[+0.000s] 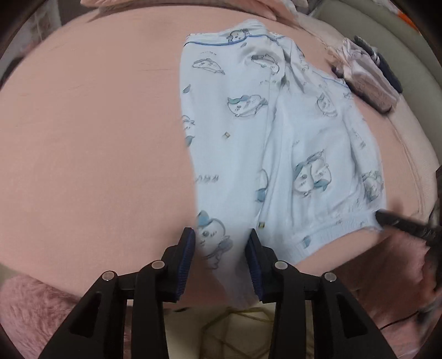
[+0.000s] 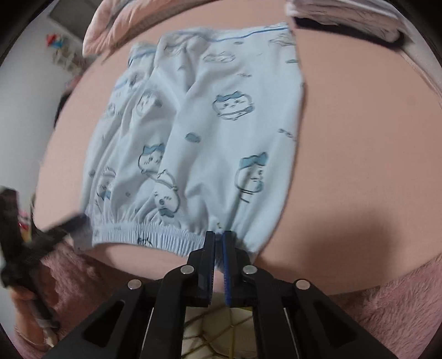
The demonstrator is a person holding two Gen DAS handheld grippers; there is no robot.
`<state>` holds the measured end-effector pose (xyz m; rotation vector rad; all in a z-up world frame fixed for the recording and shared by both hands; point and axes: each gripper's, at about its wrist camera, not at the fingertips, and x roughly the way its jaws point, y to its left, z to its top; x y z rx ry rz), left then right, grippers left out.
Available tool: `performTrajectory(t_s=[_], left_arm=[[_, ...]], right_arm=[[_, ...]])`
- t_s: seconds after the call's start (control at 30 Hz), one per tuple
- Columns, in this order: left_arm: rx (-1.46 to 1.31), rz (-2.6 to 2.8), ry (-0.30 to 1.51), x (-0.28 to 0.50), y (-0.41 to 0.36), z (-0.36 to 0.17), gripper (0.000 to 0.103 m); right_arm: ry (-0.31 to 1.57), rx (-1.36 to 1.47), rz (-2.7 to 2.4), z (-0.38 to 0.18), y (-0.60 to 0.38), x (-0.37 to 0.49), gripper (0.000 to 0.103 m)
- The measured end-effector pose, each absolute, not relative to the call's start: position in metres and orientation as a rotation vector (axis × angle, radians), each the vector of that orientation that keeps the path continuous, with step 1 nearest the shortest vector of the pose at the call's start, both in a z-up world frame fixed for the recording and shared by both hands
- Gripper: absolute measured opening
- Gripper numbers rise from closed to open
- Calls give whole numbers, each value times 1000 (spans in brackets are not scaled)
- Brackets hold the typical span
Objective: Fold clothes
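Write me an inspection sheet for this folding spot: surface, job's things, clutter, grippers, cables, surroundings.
Surface: pink bed sheet, smooth, with a fuzzy pink blanket along the near edge.
Job's things: light blue printed pajama pants lying on the sheet, elastic waistband nearest.
Clutter: pile of folded clothes on the far right.
Grippers: left gripper open, fabric between its jaws, unpressed; right gripper shut on the waistband.
Cables: nothing seen.
Surroundings: pink pillow behind; pale wall.
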<state>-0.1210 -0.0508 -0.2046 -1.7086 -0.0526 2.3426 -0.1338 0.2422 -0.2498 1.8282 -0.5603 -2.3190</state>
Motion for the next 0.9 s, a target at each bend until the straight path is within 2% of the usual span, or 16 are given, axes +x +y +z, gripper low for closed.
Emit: performTrajectory(t_s=[0.17,0.23,0.4,0.57,0.63,0.7,0.9], left_arm=[[-1695,2375,-143,-122,-68,-186,34],[-1638,2366,-162,-128,-66,-176,35],[-1560,2344,-248,-168,-54,-159,35],[-1576,2391,-353,-233,-71,-166,35],[-1571,2393,-398,-260,-77,-172,35],[-1558,2398,-438,-288,-80,-179,35],[-1538,2422,-443,-368,-75,-203,35]], right_arm=[[-476,1944,-2353,-246,272,-119,0],[-499,1903,-2354,-236,277,-119,4],[-475,1751,-2349,-198,260,-147,5],[-450,1636,-2303,-159,229,-199,5],[-394,1606,-2300,-154,205,-226,9],[-343,1588,-2321,-153,192,-257,17],[-362,1575,-2332,-172,169,-353,17]])
